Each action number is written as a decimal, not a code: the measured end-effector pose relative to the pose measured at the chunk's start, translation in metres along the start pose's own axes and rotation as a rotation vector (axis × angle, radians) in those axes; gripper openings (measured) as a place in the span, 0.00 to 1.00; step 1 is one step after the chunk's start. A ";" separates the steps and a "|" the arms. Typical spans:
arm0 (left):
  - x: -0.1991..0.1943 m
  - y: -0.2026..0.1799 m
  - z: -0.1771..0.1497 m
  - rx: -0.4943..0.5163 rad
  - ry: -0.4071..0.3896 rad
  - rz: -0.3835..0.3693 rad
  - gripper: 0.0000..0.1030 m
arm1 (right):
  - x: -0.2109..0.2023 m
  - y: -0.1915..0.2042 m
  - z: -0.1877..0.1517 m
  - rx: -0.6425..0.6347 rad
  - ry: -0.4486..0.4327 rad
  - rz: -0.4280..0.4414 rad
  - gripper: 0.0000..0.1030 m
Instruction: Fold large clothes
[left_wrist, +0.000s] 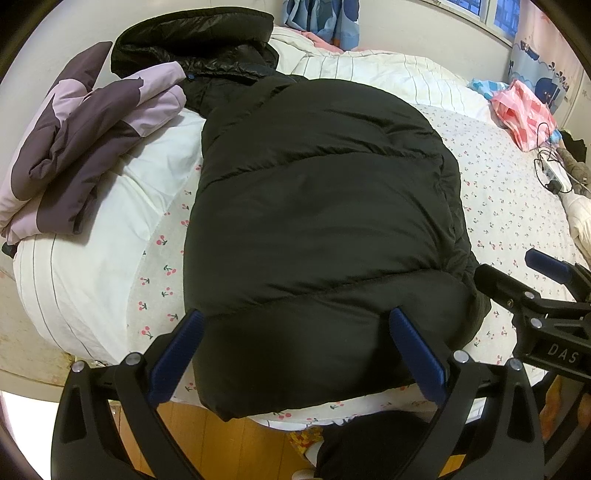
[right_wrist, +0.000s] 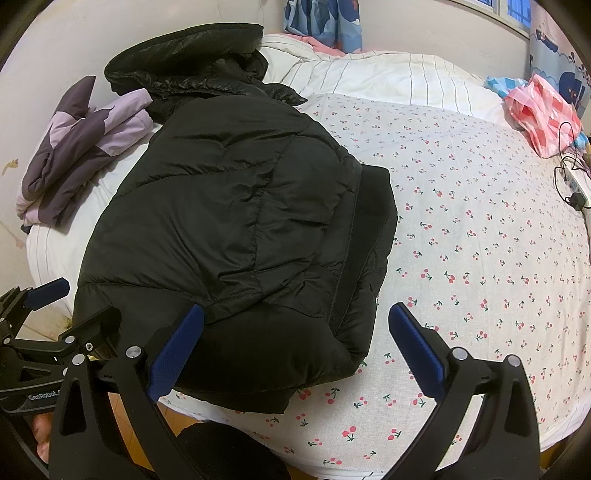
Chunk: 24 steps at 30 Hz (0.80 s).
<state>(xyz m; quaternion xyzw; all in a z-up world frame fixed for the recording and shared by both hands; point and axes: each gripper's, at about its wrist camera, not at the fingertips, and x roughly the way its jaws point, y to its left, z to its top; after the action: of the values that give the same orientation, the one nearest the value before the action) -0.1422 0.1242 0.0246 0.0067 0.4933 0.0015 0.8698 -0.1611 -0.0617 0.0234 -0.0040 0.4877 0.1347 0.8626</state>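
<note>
Tools side by side, left tool (left_wrist: 295, 350) and right tool (right_wrist: 295, 347) both spread over black puffer jacket (left_wrist: 314, 221).

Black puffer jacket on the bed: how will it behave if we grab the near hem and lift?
The black puffer jacket will probably flop and drape, since it lies in soft quilted folds. Its puffed panels suggest it is light for its bulk and springs open again. The smooth sheen hints the shell may slip between the pads.
</note>
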 end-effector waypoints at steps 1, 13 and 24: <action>0.000 0.000 0.000 0.000 0.001 0.000 0.93 | 0.000 0.000 0.000 0.000 0.000 0.000 0.94; 0.000 0.004 0.001 -0.015 0.003 -0.012 0.93 | 0.000 0.001 0.001 -0.004 -0.006 -0.025 0.94; 0.001 0.006 0.002 -0.029 0.014 -0.013 0.93 | -0.001 0.002 0.002 -0.004 -0.012 -0.030 0.94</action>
<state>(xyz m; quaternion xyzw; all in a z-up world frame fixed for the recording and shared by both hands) -0.1396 0.1303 0.0250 -0.0092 0.4993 0.0029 0.8664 -0.1606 -0.0597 0.0253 -0.0121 0.4820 0.1227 0.8674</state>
